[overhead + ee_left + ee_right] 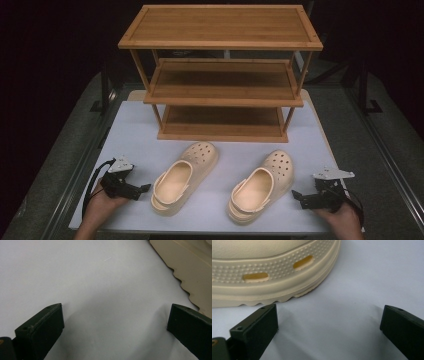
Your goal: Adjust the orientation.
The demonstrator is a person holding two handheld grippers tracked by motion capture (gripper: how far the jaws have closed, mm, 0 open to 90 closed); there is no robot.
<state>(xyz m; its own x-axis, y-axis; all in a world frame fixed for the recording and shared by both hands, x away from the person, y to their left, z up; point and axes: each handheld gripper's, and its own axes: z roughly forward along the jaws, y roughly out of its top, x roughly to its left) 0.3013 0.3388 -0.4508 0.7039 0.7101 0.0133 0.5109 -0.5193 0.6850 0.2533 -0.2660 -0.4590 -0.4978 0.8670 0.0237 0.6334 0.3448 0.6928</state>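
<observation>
Two cream clogs lie on the white table top (135, 130), toes toward the shelf. The left clog (182, 177) sits just right of my left gripper (145, 188), which rests low on the table, open, nothing between its jaws; the clog's sole edge (190, 267) runs along the upper right of the left gripper view. The right clog (260, 187) lies just left of my right gripper (296, 196), also open and empty. In the right gripper view the clog's dotted side wall (274, 272) with its oval slots stands close beyond the jaws, apart from them.
A three-tier wooden shelf rack (220, 75) stands at the back of the table, all tiers bare. The table's front edge runs just under both hands. Dark floor and metal rails flank the table left and right.
</observation>
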